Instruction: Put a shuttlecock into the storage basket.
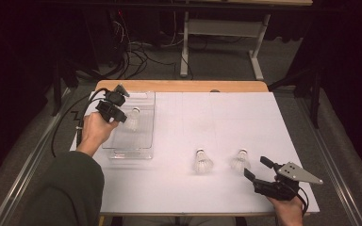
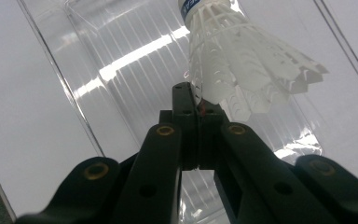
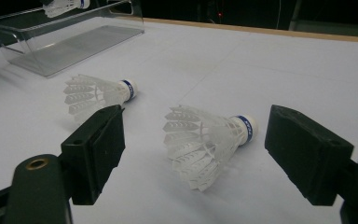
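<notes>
The left gripper (image 1: 122, 117) is pinching a shuttlecock (image 1: 132, 119) by its skirt over the clear tray (image 1: 143, 150) near the table's far-left corner; lowering before releasing would be wise, while the right gripper (image 1: 257, 167) is gaping wide

Your table (image 1: 226, 117) is lit brightly from overhead while the room around it falls away into near black. Just beyond your left gripper's (image 2: 196, 100) closed jaws, hard white glare streaks the clear plastic tray (image 2: 121, 60), and the shuttlecock (image 2: 242, 60) pinched there looks a little overexposed. The near jaw links are soft and out of focus. Between your right gripper's (image 3: 193, 144) spread jaws the nearer shuttlecock (image 3: 205, 140) casts a faint, soft shadow.
</notes>
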`<action>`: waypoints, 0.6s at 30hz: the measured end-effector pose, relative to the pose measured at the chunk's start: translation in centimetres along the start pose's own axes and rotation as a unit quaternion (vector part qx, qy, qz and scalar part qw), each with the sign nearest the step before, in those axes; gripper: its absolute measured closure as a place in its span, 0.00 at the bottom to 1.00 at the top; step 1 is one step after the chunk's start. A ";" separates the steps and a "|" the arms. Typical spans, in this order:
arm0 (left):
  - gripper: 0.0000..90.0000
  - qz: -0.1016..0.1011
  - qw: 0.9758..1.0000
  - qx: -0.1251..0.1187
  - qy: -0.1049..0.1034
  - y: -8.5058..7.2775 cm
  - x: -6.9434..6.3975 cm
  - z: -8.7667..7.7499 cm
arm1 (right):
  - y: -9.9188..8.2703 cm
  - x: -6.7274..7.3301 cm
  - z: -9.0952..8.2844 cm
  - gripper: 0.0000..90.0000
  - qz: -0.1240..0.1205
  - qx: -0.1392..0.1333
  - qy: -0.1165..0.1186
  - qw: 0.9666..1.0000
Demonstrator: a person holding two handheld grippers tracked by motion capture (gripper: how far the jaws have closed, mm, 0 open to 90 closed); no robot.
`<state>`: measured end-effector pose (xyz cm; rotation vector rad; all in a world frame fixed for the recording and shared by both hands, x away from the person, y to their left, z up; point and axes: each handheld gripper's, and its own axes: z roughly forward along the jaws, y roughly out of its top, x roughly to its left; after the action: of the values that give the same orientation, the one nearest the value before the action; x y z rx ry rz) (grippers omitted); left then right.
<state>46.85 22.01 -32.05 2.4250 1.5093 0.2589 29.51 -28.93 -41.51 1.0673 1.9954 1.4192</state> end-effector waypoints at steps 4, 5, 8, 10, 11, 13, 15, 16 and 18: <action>1.00 -0.004 1.000 0.001 0.001 -0.1 0.2 0.3 | 0.0 0.0 0.0 0.23 0.000 0.000 0.001 1.000; 1.00 -0.005 1.000 0.003 0.002 -0.2 0.3 0.4 | 0.0 0.0 0.0 0.23 0.000 0.000 0.001 1.000; 1.00 -0.007 1.000 0.006 0.003 -0.4 0.5 0.7 | 0.0 0.0 0.0 0.23 0.000 0.000 0.001 1.000; 1.00 -0.010 1.000 0.006 0.002 -0.5 0.7 0.9 | 0.0 0.0 0.0 0.23 0.000 0.001 0.001 1.000; 1.00 -0.011 1.000 0.007 0.002 -0.6 0.8 0.9 | 0.0 0.0 0.0 0.23 0.000 0.001 0.001 1.000; 1.00 -0.013 1.000 0.006 0.002 -0.7 0.9 1.0 | 0.0 0.0 0.0 0.23 -0.001 0.001 0.001 1.000; 1.00 -0.018 1.000 0.006 0.001 -0.8 1.1 1.2 | 0.0 0.0 0.0 0.23 -0.001 0.001 0.001 1.000; 1.00 -0.020 1.000 0.007 0.001 -0.9 1.2 1.2 | 0.0 0.0 0.0 0.23 -0.001 0.001 0.001 1.000; 1.00 -0.023 1.000 0.010 0.002 -1.0 1.4 1.4 | 0.0 0.0 0.0 0.23 0.000 0.001 0.001 1.000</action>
<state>47.05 23.50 -33.69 2.4027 1.5733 0.2401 29.53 -28.94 -41.53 1.0665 1.9981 1.4188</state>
